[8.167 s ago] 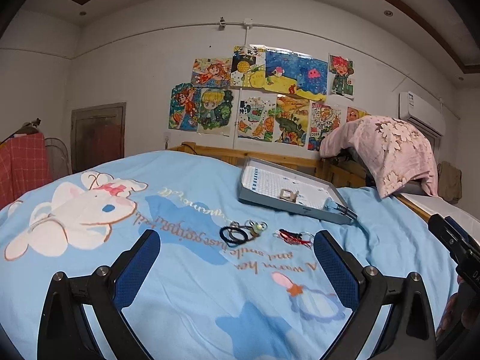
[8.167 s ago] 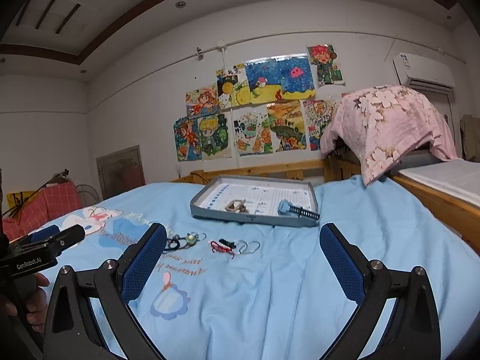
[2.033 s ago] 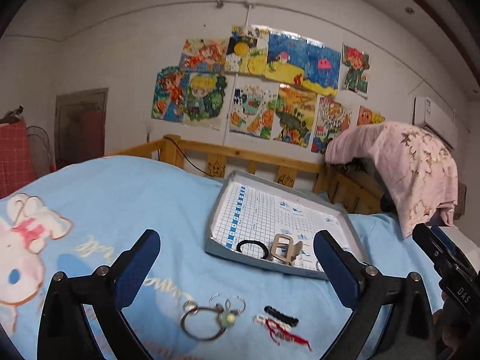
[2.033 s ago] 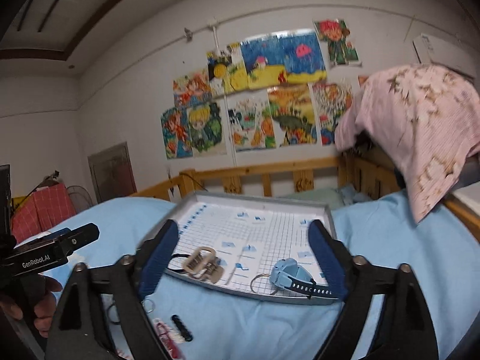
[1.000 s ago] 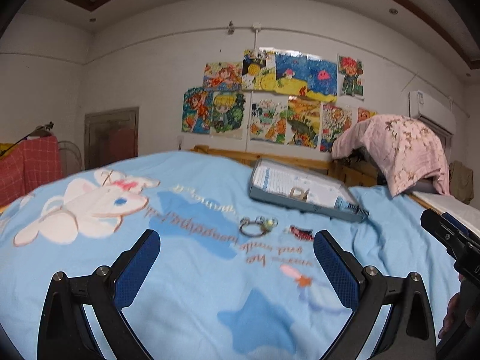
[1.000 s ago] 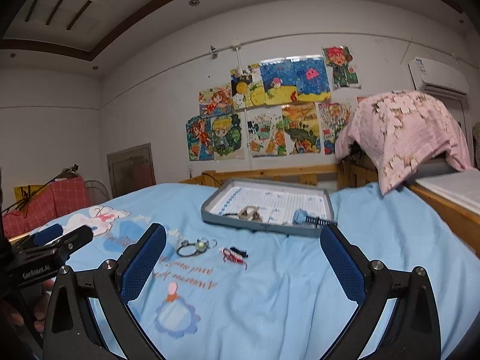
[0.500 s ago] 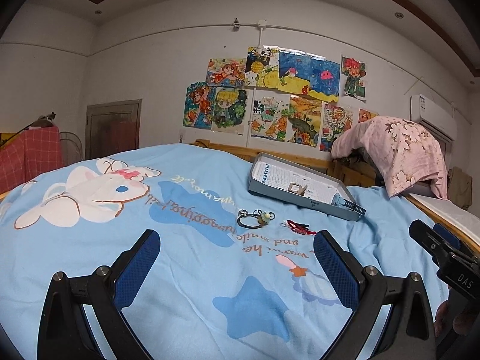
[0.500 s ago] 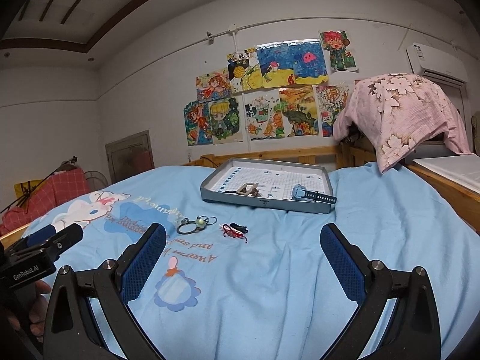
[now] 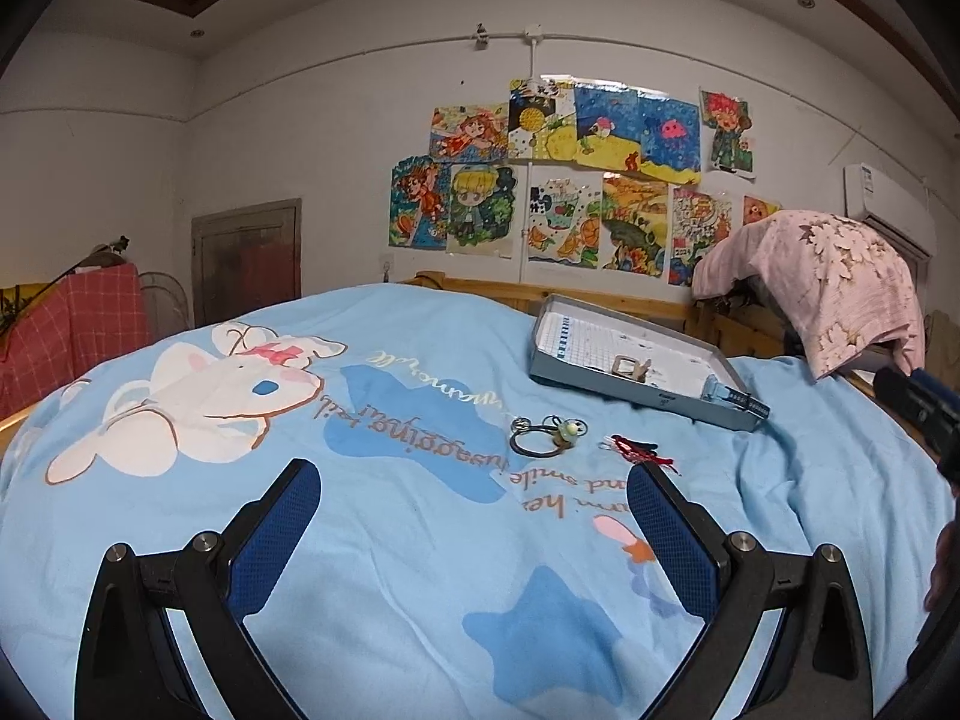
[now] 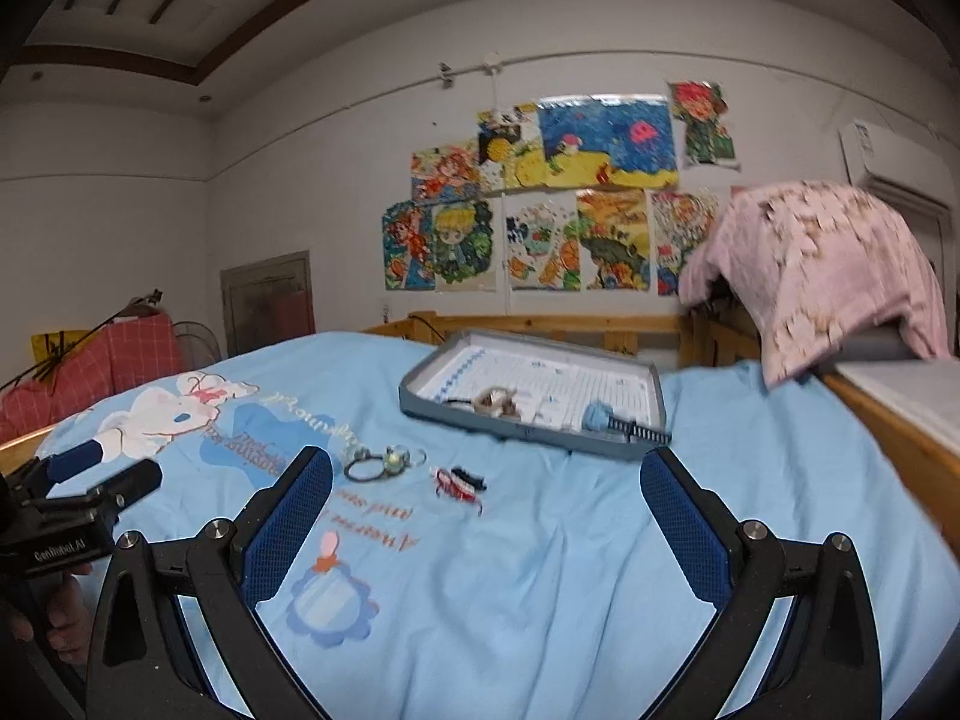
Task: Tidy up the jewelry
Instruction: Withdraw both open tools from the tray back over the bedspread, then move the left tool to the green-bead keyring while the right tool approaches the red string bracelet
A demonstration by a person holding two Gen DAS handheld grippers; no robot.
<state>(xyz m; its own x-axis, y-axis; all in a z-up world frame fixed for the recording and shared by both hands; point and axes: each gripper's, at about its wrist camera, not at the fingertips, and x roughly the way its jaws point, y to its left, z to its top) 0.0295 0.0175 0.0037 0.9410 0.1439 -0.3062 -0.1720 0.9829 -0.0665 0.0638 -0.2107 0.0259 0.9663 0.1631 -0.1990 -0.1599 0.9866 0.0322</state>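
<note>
A: How far along is the jewelry sorting?

B: Partly done, I'd judge. The grey tray (image 10: pixel 654 414) on the bed (image 9: pixel 390 528) already holds a tan buckle-like piece (image 9: pixel 630 367), a black band (image 10: pixel 454 401) beside it, and a blue watch (image 10: pixel 606 418) at the near right corner with its strap over the rim

A: What's left?

B: Two clusters on the blue bedspread just in front of the tray: the ring bundle with a pale bead (image 9: pixel 547 434) and, just to its right, the red-and-black piece (image 10: pixel 459 484)

A: And the grippers?

B: The left gripper (image 9: pixel 474 516) and the right gripper (image 10: pixel 486 504) both have their jaws spread wide with nothing between them, hovering over the bedspread well short of the loose pieces

A: What's changed from earlier?

B: About eight seconds back a black loop lay with the ring bundle on the bed; that loop is in the tray now, so one item went across. Two seconds back both cameras were up close to the tray; since then they have pulled away, and over the last half second the view is nearly the same, the right one a little blurred and nearer the leftover pieces
</note>
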